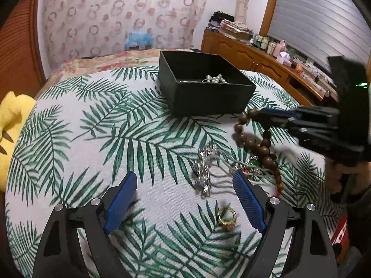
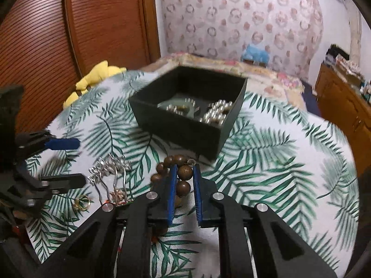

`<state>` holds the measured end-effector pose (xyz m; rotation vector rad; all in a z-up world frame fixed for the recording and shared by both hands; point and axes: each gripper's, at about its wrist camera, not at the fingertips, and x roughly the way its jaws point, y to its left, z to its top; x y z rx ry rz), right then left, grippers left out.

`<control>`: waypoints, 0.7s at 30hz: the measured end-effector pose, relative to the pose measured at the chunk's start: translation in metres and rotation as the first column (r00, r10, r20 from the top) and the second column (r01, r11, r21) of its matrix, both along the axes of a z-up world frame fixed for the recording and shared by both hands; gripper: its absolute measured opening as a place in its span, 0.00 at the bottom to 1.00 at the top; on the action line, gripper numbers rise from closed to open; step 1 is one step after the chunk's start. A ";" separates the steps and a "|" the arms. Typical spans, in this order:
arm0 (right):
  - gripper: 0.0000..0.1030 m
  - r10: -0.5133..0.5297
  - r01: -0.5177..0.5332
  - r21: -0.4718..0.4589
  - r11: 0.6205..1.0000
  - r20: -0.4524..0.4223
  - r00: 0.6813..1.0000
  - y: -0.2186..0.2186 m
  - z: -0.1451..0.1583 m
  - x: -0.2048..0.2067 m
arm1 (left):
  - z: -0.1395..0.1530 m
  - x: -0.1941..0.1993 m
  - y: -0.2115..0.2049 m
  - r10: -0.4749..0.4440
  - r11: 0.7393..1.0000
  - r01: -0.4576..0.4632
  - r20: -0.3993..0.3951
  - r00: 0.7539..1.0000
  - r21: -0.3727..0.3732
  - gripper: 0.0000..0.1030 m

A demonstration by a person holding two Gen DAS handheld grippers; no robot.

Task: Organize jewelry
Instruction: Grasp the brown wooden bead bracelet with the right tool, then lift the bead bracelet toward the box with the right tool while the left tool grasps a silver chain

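A black open box [image 1: 204,92] with pearl jewelry inside stands on the leaf-print cloth; in the right wrist view the box [image 2: 185,125] also holds a pearl strand [image 2: 216,111]. My right gripper [image 2: 184,173] is shut on a brown wooden bead bracelet [image 2: 183,180] and holds it lifted, just short of the box. In the left wrist view that gripper [image 1: 262,118] carries the bracelet [image 1: 252,139] at the right. My left gripper [image 1: 185,185] is open and empty above the cloth. A silver hair comb [image 1: 205,169] and a gold ring [image 1: 226,217] lie between its fingers.
A tangle with a green stone and red beads [image 1: 252,164] lies right of the comb. A yellow plush toy [image 1: 9,125] sits at the table's left edge. A wooden sideboard [image 1: 255,58] with clutter stands at the right. A wooden door [image 2: 69,34] is behind.
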<state>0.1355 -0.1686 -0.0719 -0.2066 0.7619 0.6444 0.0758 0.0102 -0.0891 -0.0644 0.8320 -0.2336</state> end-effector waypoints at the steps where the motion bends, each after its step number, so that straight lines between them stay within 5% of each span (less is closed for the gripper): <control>1: 0.15 -0.003 0.003 0.001 1.000 0.012 1.000 -0.002 0.004 -0.001 | 0.000 0.003 0.000 -0.004 1.000 0.004 -0.003 1.000 -0.004 0.79; 7: 0.15 -0.020 0.019 0.022 1.000 0.065 0.998 -0.018 0.024 -0.008 | -0.001 0.013 -0.010 -0.040 0.999 0.040 -0.013 0.999 -0.010 0.79; 15: 0.15 -0.016 0.014 0.038 0.999 0.059 0.998 -0.026 0.022 -0.014 | -0.007 0.021 -0.014 -0.060 0.997 0.058 -0.044 0.997 -0.050 0.50; 21: 0.15 -0.018 0.016 0.044 0.999 0.053 0.998 -0.030 0.019 -0.016 | -0.007 0.021 -0.019 -0.081 0.996 0.079 -0.042 0.996 -0.049 0.15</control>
